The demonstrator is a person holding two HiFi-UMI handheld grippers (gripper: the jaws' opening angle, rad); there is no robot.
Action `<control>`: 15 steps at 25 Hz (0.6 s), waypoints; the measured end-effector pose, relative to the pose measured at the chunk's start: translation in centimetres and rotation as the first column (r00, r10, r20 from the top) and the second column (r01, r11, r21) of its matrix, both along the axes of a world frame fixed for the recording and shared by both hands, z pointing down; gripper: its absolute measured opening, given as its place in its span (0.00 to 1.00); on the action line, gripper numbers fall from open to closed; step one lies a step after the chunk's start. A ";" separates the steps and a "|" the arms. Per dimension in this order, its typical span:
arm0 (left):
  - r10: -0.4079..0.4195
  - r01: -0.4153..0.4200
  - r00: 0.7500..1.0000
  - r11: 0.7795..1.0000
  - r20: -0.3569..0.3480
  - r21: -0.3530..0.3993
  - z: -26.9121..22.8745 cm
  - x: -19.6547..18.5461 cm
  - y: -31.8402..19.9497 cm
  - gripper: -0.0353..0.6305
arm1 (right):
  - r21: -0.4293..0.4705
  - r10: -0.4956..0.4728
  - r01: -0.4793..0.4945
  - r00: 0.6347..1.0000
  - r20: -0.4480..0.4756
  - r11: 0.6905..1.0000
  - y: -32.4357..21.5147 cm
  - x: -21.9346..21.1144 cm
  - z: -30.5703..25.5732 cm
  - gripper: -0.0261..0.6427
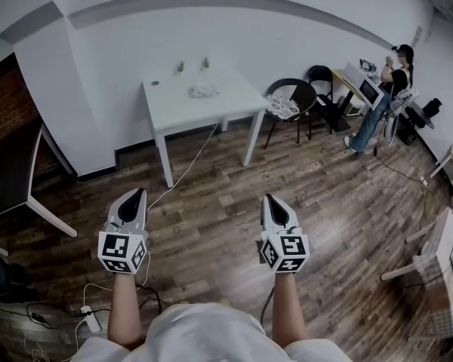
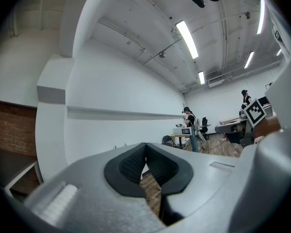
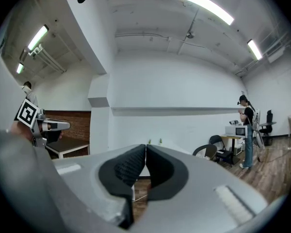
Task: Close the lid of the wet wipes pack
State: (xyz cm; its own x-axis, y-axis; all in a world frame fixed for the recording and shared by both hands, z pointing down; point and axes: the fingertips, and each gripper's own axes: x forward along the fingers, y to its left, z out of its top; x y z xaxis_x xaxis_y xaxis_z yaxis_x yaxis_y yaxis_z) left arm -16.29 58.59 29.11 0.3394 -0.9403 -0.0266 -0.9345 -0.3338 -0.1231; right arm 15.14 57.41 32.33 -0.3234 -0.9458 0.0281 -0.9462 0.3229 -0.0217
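In the lower frame, the left gripper [image 1: 138, 192] and the right gripper [image 1: 269, 198] were held level over the dark wood floor [image 1: 211, 202]. Both had their jaws fully closed and gripped nothing. Farther off, at upper centre, the wet wipes pack [image 1: 204, 90] lay on a white table [image 1: 234, 100] against the white wall [image 1: 287, 44].

The pale object [image 1: 204, 90] on the far white bench [image 1: 174, 105] is too small to identify, and no lid can be made out on it. Two small green items [image 1: 180, 67] at the bench's far edge are also too small to tell. In the right gripper view, the right tongs [image 3: 145, 152] hide most of that bench. The dark table [image 1: 7, 179] at left, the pale table [image 1: 445, 255] at right and the person's torso [image 1: 204, 338] are cut off by picture edges.
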 end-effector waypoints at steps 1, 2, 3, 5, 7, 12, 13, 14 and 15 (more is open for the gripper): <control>0.000 0.000 1.000 1.000 0.000 -0.001 0.0 0.0 0.0 0.06 | 0.000 -0.001 0.001 1.000 -0.007 1.000 0.0 0.0 0.0 0.05; 0.000 0.000 1.000 1.000 0.001 -0.002 -0.1 0.1 0.0 0.06 | -0.002 -0.001 0.001 1.000 -0.008 1.000 0.0 0.1 0.0 0.05; 0.001 -0.001 1.000 1.000 0.002 -0.003 0.0 0.3 0.1 0.06 | -0.004 0.000 0.000 1.000 -0.006 1.000 0.1 0.2 0.1 0.05; 0.005 -0.005 1.000 1.000 0.003 -0.005 0.1 0.6 0.3 0.06 | -0.008 0.001 -0.001 1.000 -0.001 1.000 0.2 0.5 0.3 0.05; 0.011 -0.011 1.000 1.000 0.004 -0.006 0.2 0.7 0.3 0.06 | -0.010 0.000 0.000 1.000 -0.004 1.000 0.3 0.5 0.5 0.09; 0.026 -0.026 1.000 1.000 0.010 -0.012 0.4 1.3 0.3 0.06 | -0.002 -0.005 0.005 1.000 -0.003 1.000 0.3 0.3 0.3 0.15; 0.027 -0.027 1.000 1.000 0.011 -0.014 0.4 1.4 0.2 0.06 | -0.005 -0.009 0.009 1.000 -0.003 1.000 0.2 0.4 0.4 0.17; 0.028 -0.028 1.000 0.999 0.011 -0.016 0.5 1.5 0.2 0.06 | -0.008 -0.011 0.011 1.000 -0.002 1.000 0.1 0.4 0.5 0.17; 0.028 -0.028 1.000 0.999 0.012 -0.018 0.6 1.6 0.2 0.06 | -0.011 -0.011 0.011 1.000 -0.001 1.000 0.0 0.5 0.6 0.17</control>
State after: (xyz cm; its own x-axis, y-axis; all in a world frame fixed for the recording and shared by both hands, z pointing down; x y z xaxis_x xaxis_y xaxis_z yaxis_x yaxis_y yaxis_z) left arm -14.68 58.76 29.73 0.3656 -0.9307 -0.0050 -0.9233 -0.3620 -0.1284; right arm 15.66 57.41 32.92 -0.3335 -0.9419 0.0387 -0.9427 0.3328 -0.0242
